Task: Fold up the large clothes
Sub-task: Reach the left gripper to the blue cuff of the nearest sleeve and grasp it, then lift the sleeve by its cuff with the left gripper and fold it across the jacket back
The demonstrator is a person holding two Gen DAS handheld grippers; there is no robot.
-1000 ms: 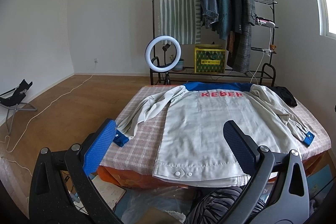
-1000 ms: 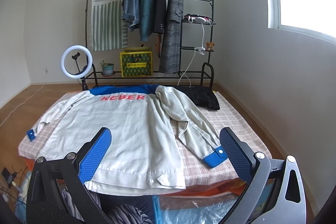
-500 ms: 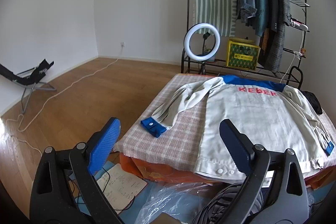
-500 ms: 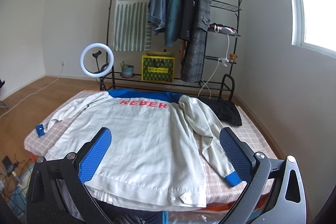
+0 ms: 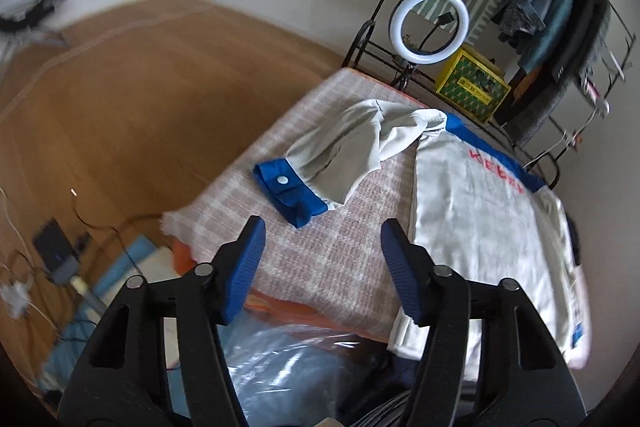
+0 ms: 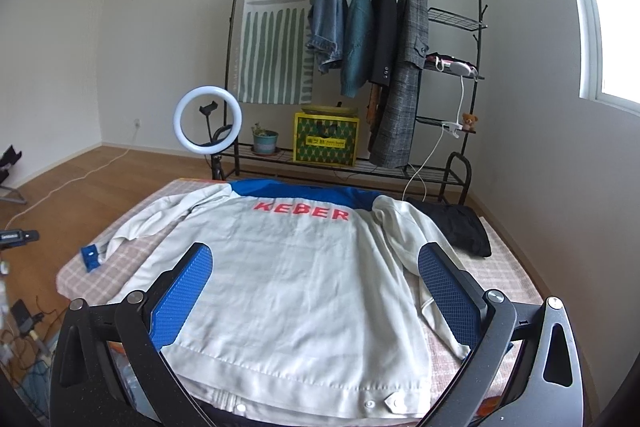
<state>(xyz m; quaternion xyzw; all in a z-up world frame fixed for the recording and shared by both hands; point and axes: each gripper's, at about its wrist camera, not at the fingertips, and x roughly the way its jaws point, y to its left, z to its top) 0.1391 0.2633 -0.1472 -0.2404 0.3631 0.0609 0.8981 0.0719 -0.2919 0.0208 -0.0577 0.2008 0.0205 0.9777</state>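
A low table covered in a pale checked cloth fills the near ground of a wood-floored room, and on it a white jacket lies spread back-up, hem toward the viewer, blue yoke and red lettering at the far end. Nearest in the left wrist view, the left gripper hangs over the bare cloth at the table's near corner, tilted downward; its jaws are closing, yet nothing lies between them. Just beyond its tips sits the blue cuff of the jacket's left sleeve, which lies bunched and angled out from the body. In the right wrist view, the right gripper hovers above the jacket's lower back, jaws spread wide and holding nothing. The other sleeve runs down the right side of the body, beside a dark garment. Farther off stand a ring light and a black clothes rack against the wall. No fold appears made so far; the step in hand looks like the reach for the left cuff. The next move probably calls for advancing to it, pinching the cuff's edge without catching the cloth, then carrying the sleeve across the back.
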